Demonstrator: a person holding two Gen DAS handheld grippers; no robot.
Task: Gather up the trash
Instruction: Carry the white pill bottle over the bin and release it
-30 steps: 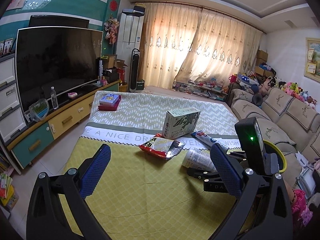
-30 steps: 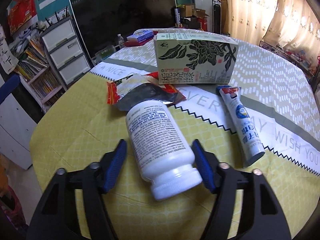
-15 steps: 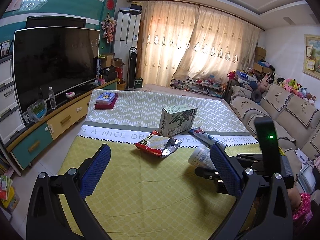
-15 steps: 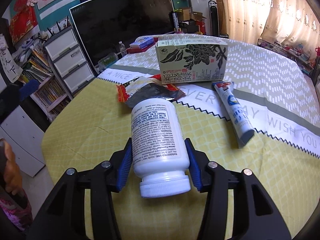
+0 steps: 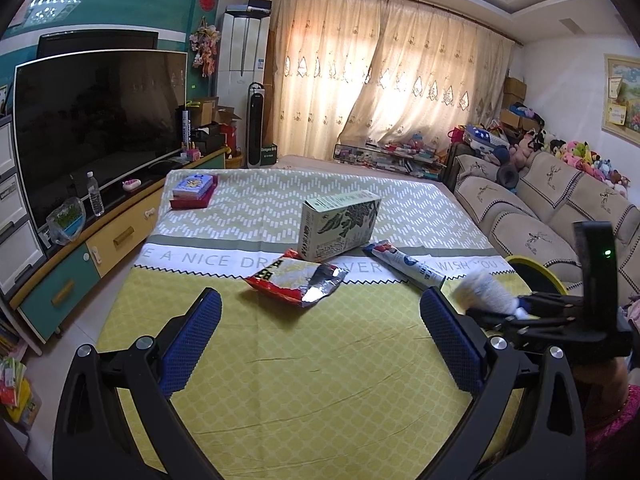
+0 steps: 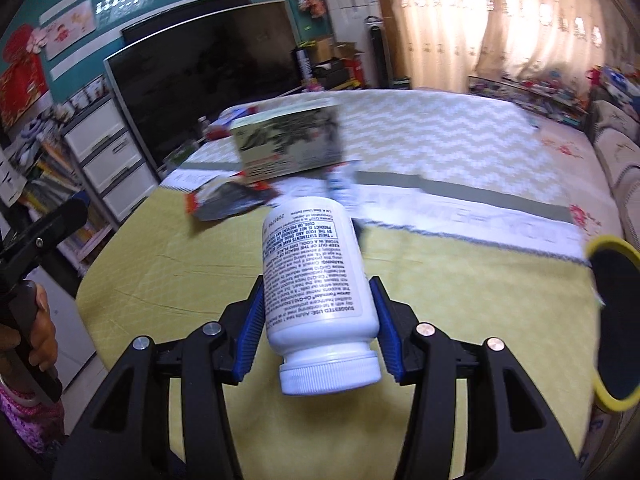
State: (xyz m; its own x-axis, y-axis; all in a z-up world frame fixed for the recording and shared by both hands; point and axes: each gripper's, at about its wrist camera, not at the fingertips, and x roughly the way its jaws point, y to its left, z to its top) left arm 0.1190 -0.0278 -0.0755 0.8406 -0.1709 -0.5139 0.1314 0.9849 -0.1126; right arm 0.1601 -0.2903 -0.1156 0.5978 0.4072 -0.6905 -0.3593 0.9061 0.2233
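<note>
My right gripper (image 6: 316, 320) is shut on a white pill bottle (image 6: 316, 280), cap toward the camera, lifted above the yellow-green tablecloth (image 6: 460, 300). The same bottle shows blurred in the left wrist view (image 5: 486, 294), held by the right gripper (image 5: 520, 312) at the table's right side. My left gripper (image 5: 320, 340) is open and empty above the near part of the table. On the table lie a red and silver snack wrapper (image 5: 298, 280), a green carton (image 5: 340, 226) and a white and blue tube (image 5: 404, 266).
A yellow-rimmed black bin (image 6: 616, 324) stands at the table's right edge, also seen in the left wrist view (image 5: 536, 276). Books (image 5: 194, 190) lie at the far left corner. A TV cabinet (image 5: 80, 252) is on the left, a sofa (image 5: 560, 208) on the right.
My right gripper closed on the pill bottle, lifted it off the cloth and swung it right toward the bin. The left gripper stayed open and almost still.
</note>
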